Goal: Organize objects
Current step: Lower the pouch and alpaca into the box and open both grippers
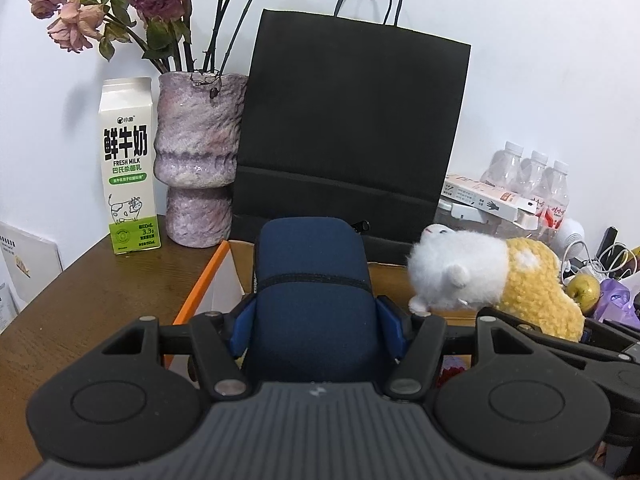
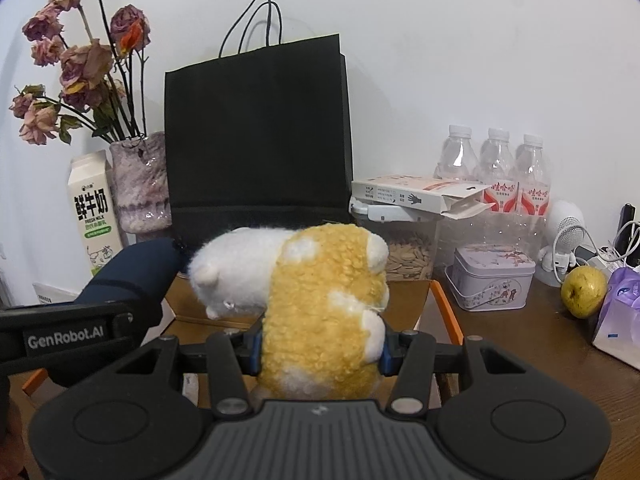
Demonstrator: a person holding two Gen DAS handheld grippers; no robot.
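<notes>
Navy fabric fills the left gripper: its jaws are clenched on a zipped soft pouch, gripped across the middle so it juts forward without sagging. The right gripper likewise has its jaws clamped on a yellow-and-white plush toy, squeezing the woolly yellow body while the white head hangs out to the side. Both loads hover above an open cardboard box with orange-edged flaps, which sits on the wooden worktop directly in front of the black paper bag. Holding them side by side over the box suggests both are meant to go inside it together. Beside the bag stand a purple vase and a milk carton; on its other side, water bottles and a tin.
</notes>
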